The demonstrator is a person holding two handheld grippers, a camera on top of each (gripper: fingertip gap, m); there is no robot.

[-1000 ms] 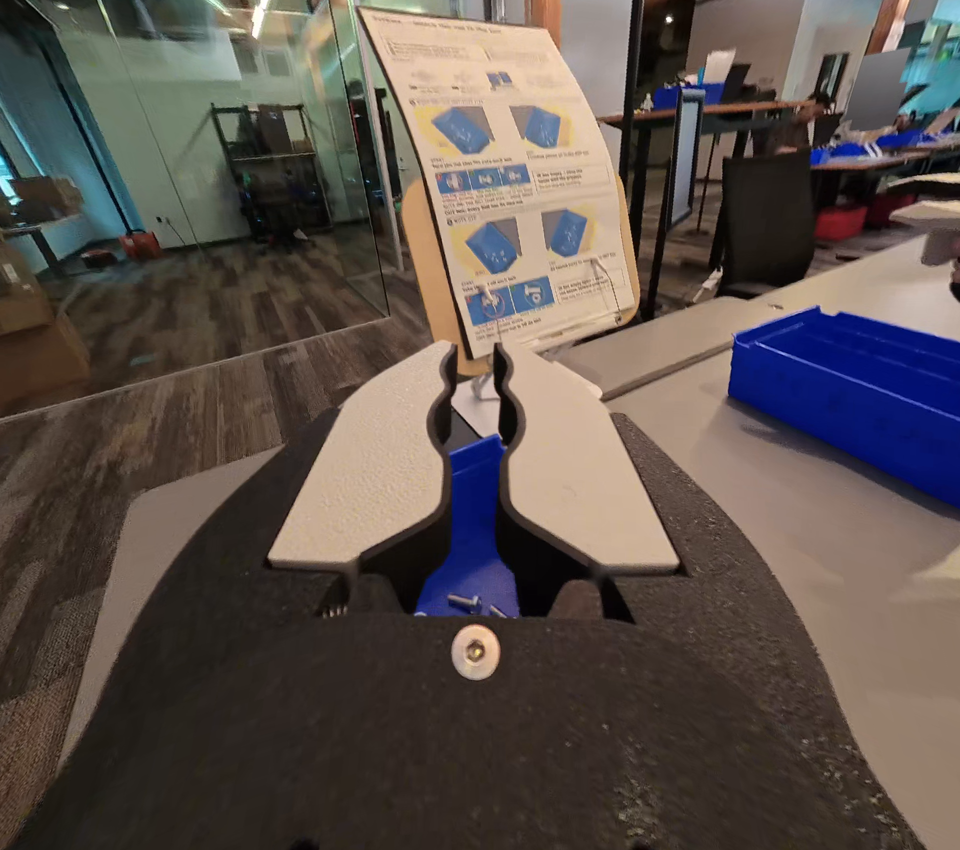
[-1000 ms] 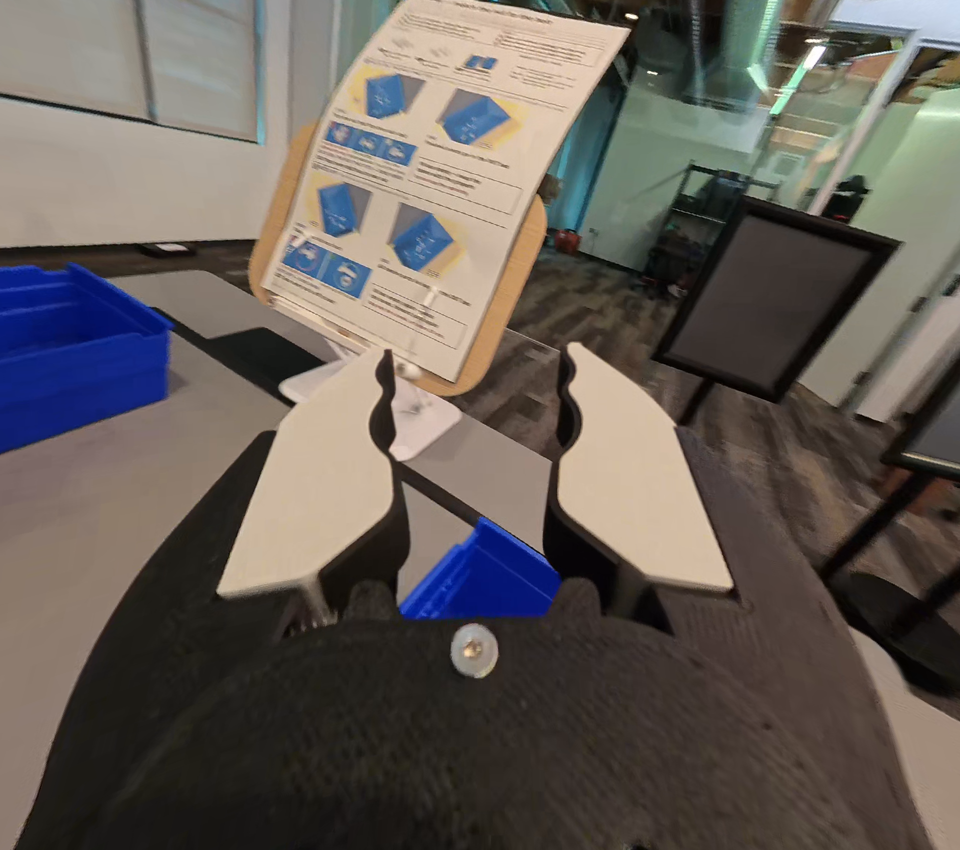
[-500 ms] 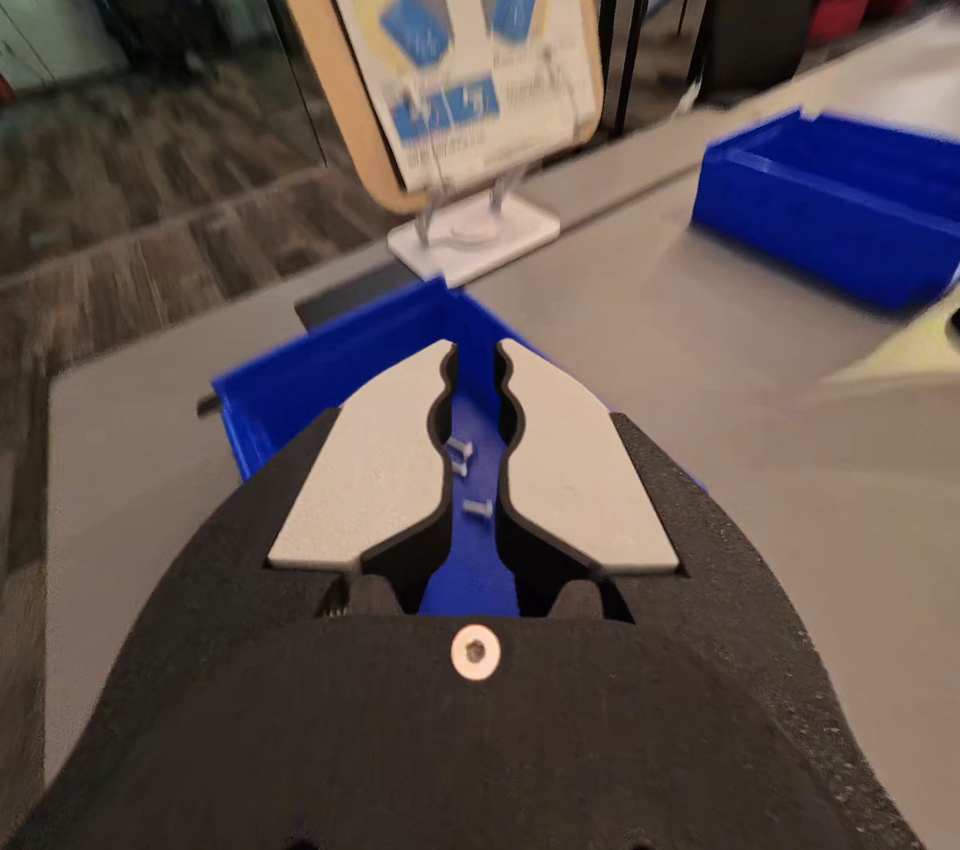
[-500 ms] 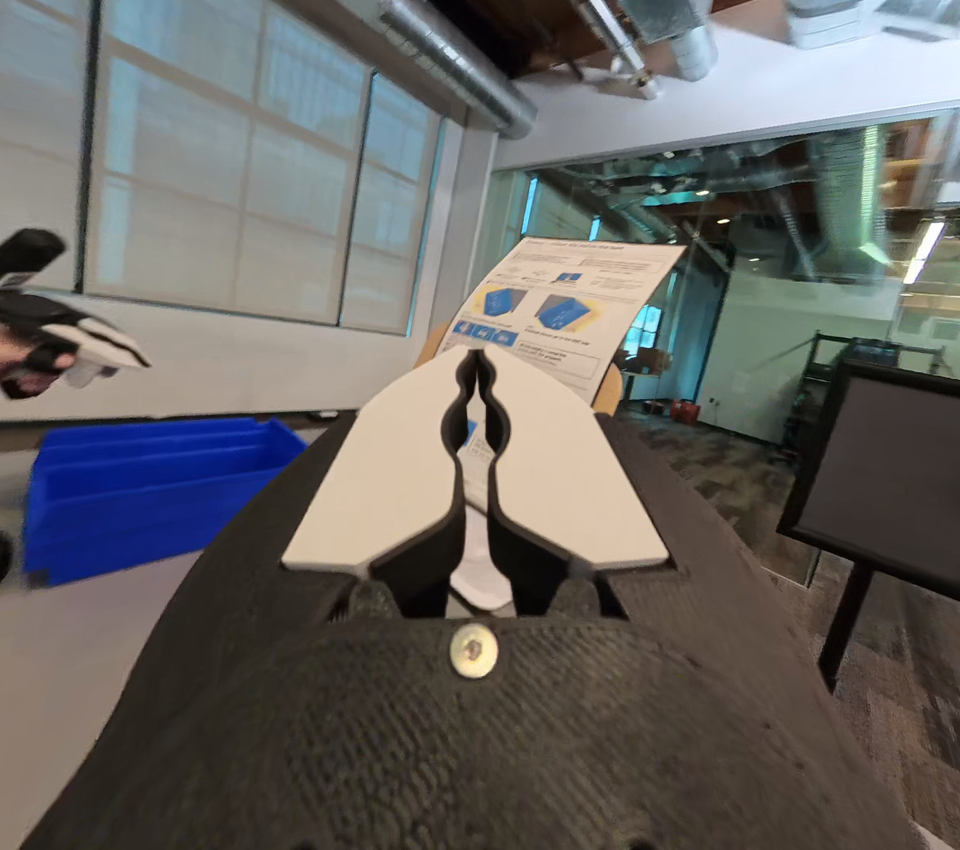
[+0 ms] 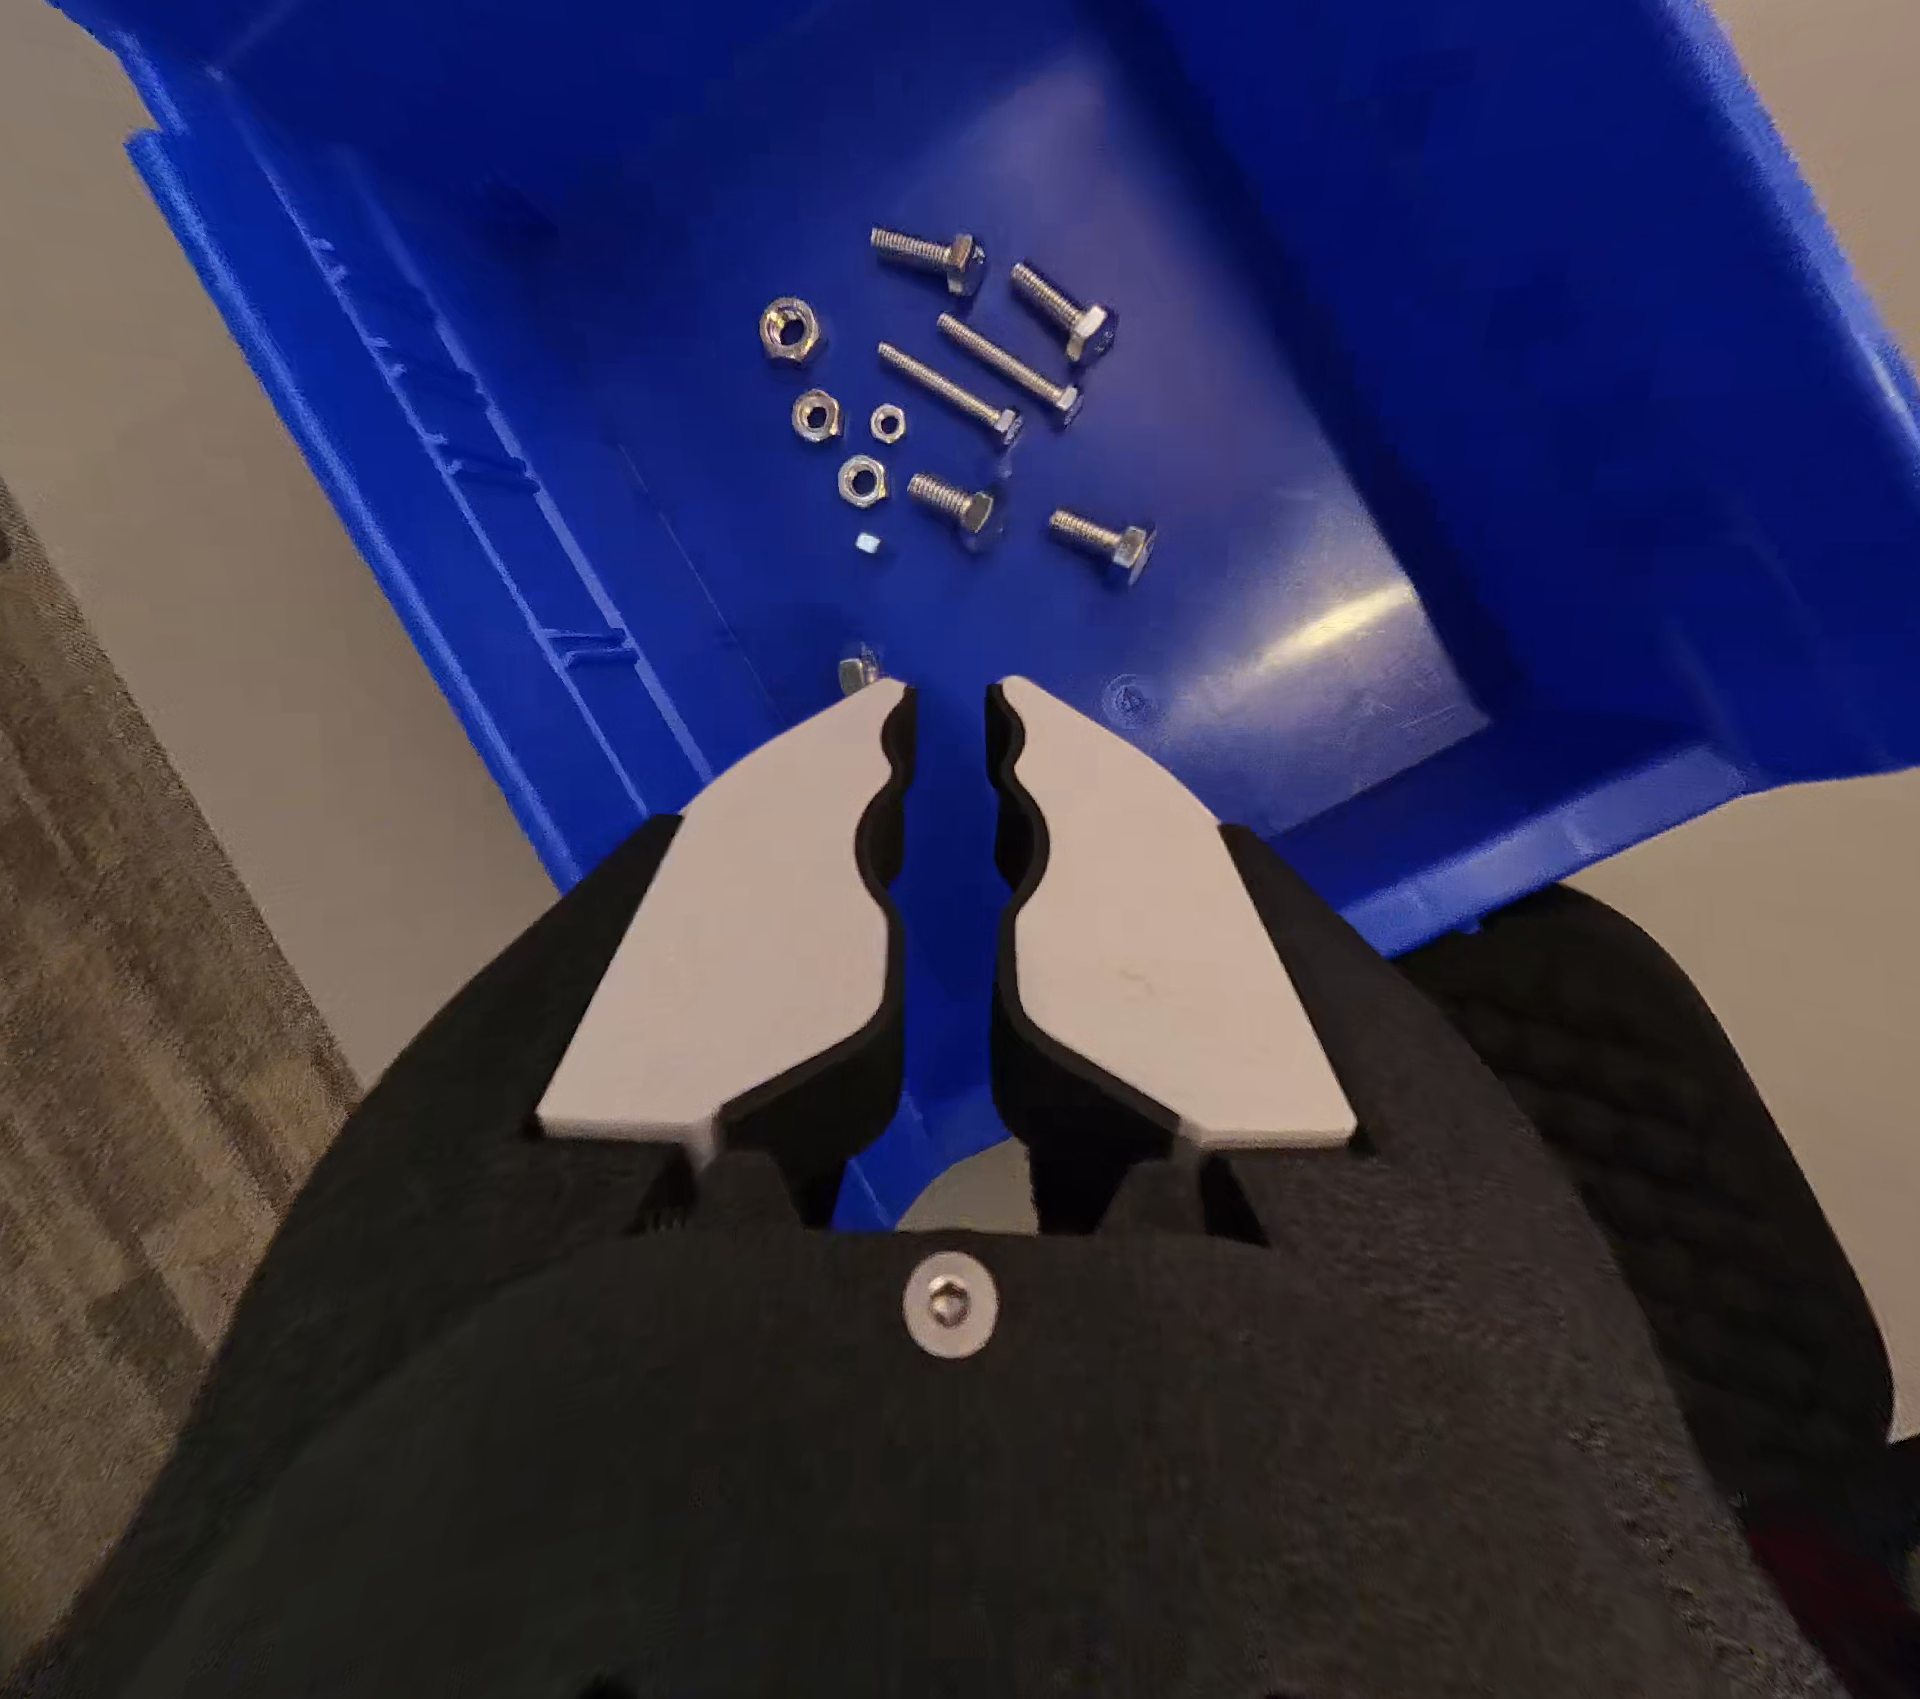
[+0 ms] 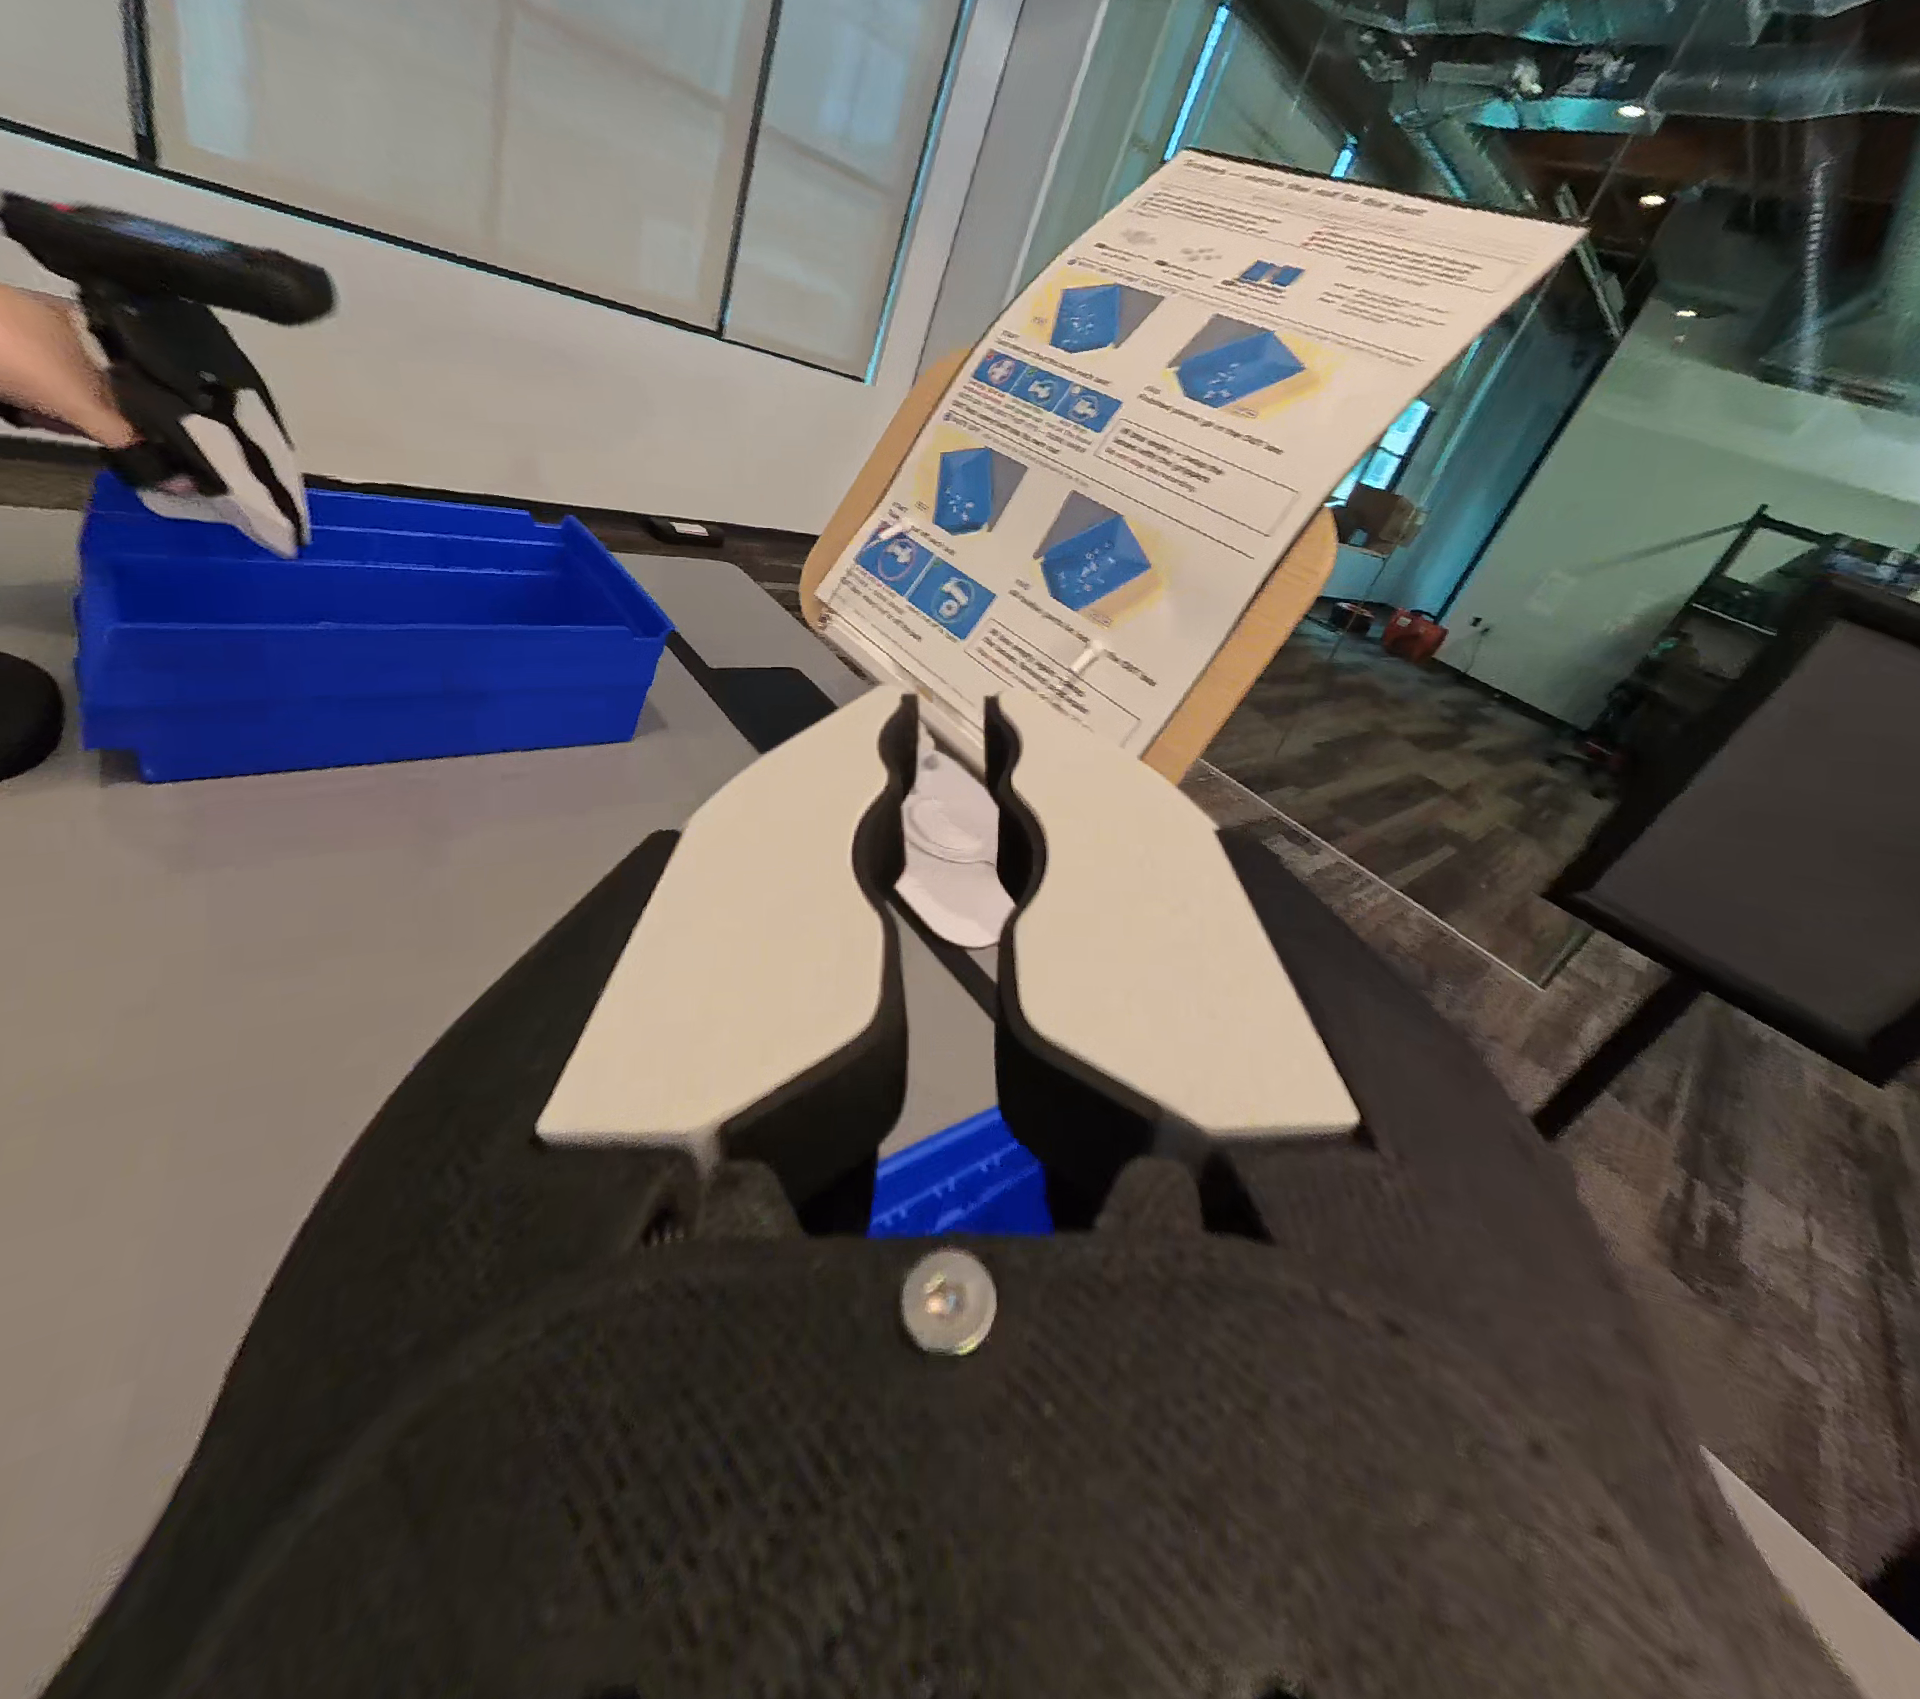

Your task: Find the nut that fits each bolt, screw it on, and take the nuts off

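Left wrist view: the left tool (image 5: 945, 693), its jaws a narrow gap apart and empty, points down into a blue bin (image 5: 644, 18) on the grey table (image 5: 187, 423), where loose bolts (image 5: 951, 392) and nuts (image 5: 790, 330) lie scattered; the right tool (image 6: 948, 706), equally narrow and empty, faces a propped instruction sheet (image 6: 1195, 444)

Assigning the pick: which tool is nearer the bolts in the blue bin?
Left. The left tool hangs over the blue bin, tips just short of the bolts; the right tool sits off to its side, facing the instruction sheet.
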